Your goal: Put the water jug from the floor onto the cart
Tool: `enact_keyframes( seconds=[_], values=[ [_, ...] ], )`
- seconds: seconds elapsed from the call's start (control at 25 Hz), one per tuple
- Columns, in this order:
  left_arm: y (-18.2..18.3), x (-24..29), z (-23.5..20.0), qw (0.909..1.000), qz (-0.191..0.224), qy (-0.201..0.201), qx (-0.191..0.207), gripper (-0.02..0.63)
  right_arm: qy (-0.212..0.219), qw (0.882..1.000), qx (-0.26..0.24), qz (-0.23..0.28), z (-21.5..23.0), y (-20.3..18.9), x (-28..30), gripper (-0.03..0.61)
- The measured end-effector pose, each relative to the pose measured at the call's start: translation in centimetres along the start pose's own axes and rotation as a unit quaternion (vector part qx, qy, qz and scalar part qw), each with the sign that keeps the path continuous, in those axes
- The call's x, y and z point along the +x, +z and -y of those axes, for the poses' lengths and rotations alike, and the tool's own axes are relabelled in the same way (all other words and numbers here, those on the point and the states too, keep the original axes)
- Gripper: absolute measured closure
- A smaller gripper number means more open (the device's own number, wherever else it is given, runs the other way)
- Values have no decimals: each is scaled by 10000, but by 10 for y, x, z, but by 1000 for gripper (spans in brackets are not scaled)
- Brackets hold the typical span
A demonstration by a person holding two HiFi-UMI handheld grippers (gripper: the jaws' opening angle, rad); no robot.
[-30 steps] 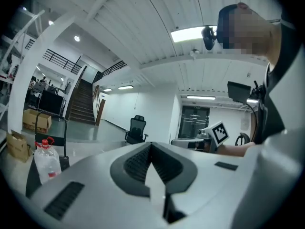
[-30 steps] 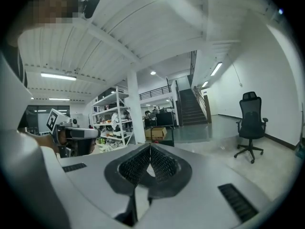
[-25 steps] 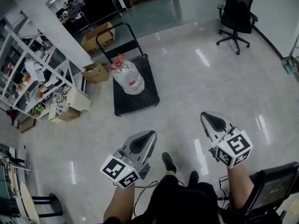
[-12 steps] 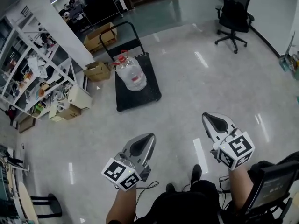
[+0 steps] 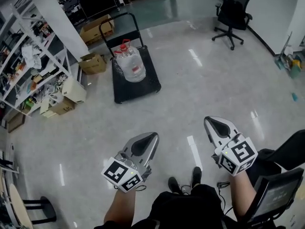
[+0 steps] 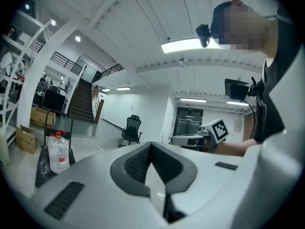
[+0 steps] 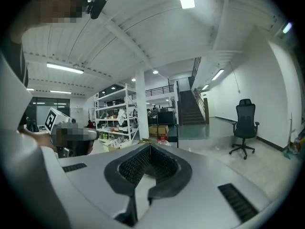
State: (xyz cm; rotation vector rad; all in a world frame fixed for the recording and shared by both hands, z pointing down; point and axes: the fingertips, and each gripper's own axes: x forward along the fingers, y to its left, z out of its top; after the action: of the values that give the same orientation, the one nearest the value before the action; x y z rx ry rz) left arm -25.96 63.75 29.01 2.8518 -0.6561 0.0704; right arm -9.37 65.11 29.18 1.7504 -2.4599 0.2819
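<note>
Head downward, gripper views level; cart [image 5: 138,86] shared

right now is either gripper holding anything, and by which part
Nothing is held: the left gripper and right gripper are shut and empty; the jug stands on the cart.

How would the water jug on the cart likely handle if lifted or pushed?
The water jug looks large, so probably heavy if full; its fill level is unreadable. Its smooth rounded wall may be slippery. Upright on the flat cart, it might slide or tip if shoved.
</note>
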Motion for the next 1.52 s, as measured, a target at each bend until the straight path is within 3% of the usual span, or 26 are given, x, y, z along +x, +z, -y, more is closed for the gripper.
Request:
enact_keyframes(
  seconds=[0.28, 0.68, 1.52],
  values=[
    [29, -30, 15, 9994, 261, 112, 213, 612, -4, 9992, -217, 334, -14, 39, -23, 577],
    [49, -19, 52, 9976, 475, 400, 291, 612, 0, 9986, -230, 472, 13, 51, -56, 578],
    [42, 35, 104, 9972, 397, 563, 297, 612, 154, 9978, -255, 593, 67, 54, -97, 578]
  ],
)
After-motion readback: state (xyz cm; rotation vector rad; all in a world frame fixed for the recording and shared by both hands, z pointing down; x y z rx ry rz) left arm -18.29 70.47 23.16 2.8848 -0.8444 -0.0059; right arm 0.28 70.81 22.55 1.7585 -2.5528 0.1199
